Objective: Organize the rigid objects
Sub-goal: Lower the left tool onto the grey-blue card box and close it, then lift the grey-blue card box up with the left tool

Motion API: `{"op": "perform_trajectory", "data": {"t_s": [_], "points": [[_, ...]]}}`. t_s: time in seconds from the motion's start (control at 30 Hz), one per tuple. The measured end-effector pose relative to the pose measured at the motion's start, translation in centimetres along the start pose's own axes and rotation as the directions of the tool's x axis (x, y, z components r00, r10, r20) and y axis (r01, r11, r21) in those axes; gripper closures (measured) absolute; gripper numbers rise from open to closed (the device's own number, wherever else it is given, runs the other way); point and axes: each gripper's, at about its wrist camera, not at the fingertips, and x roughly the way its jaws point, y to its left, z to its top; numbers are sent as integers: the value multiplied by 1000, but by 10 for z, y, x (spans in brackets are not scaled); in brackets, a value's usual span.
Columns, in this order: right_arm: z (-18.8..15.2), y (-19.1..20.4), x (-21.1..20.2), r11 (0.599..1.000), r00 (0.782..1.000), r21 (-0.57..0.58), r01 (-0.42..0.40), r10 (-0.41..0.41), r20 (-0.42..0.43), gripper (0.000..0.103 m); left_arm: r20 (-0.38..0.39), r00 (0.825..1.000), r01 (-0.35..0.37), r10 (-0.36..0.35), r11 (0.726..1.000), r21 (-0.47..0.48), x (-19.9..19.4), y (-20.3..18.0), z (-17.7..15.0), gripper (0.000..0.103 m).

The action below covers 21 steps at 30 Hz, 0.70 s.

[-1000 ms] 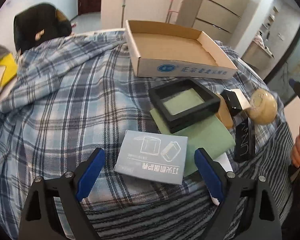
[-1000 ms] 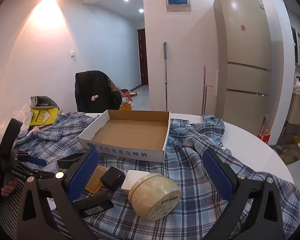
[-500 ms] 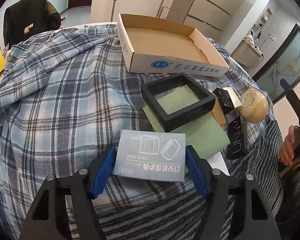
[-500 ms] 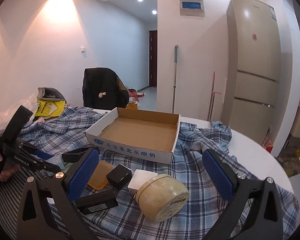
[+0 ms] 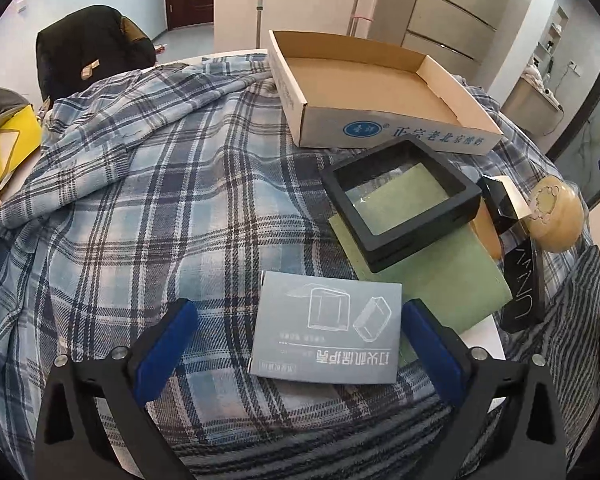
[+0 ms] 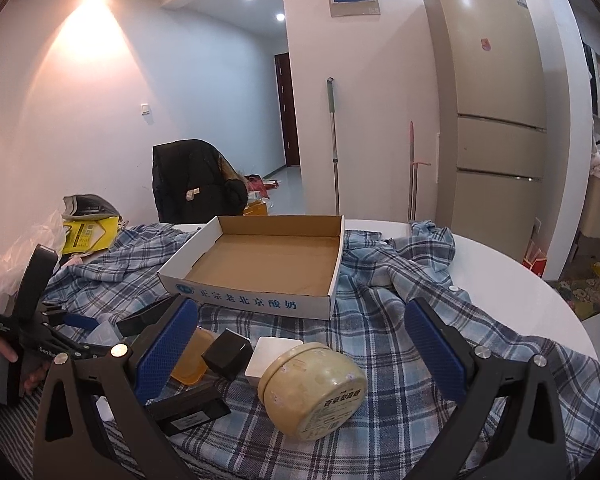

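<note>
A flat grey box (image 5: 327, 336) lies on the plaid cloth between the fingers of my open left gripper (image 5: 300, 344), which do not touch it. Behind it a black frame case (image 5: 400, 208) rests on a green pad (image 5: 440, 280). An open cardboard tray (image 5: 380, 92) stands at the back; it also shows in the right wrist view (image 6: 260, 268). My right gripper (image 6: 300, 344) is open and empty above a round cream tin (image 6: 314, 390) lying on its side, with a small black cube (image 6: 226, 354), a white box (image 6: 276, 350), an orange lid (image 6: 190, 360) and a long black box (image 6: 188, 408) to its left.
The plaid cloth (image 5: 140, 220) covers a round white table (image 6: 520, 292). A chair with a black jacket (image 6: 196, 180) stands behind the table. A yellow package (image 5: 0, 148) lies at the left edge. A fridge (image 6: 492, 100) stands at the back right.
The left gripper closed in around the grey box half a second ago, then opened again and drew back a little. The right gripper has lifted slightly and stayed open.
</note>
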Motion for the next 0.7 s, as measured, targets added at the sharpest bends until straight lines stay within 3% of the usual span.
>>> {"op": "perform_trajectory", "data": {"t_s": [0.37, 0.43, 0.47, 0.53, 0.7], "points": [[0, 7, -5, 999, 1000, -41, 8, -8, 15, 0, -2, 1000, -14, 14, 1000, 0, -1, 0, -1, 0], [0, 7, -6, 999, 1000, -43, 9, -9, 19, 0, -2, 999, -44, 44, 999, -6, 0, -2, 0, 0], [0, 7, -6, 999, 1000, -47, 13, -12, 22, 0, 1, 998, -69, 69, 997, -16, 0, -2, 0, 8], [0, 7, -6, 998, 999, -52, 22, -20, 24, 0, 42, 996, -81, 81, 997, -6, -7, -5, -2, 36], [0, 5, -3, 999, 1000, -42, 18, -18, 11, 0, 155, 986, -61, 55, 998, 34, -31, -16, -5, 37]]}}
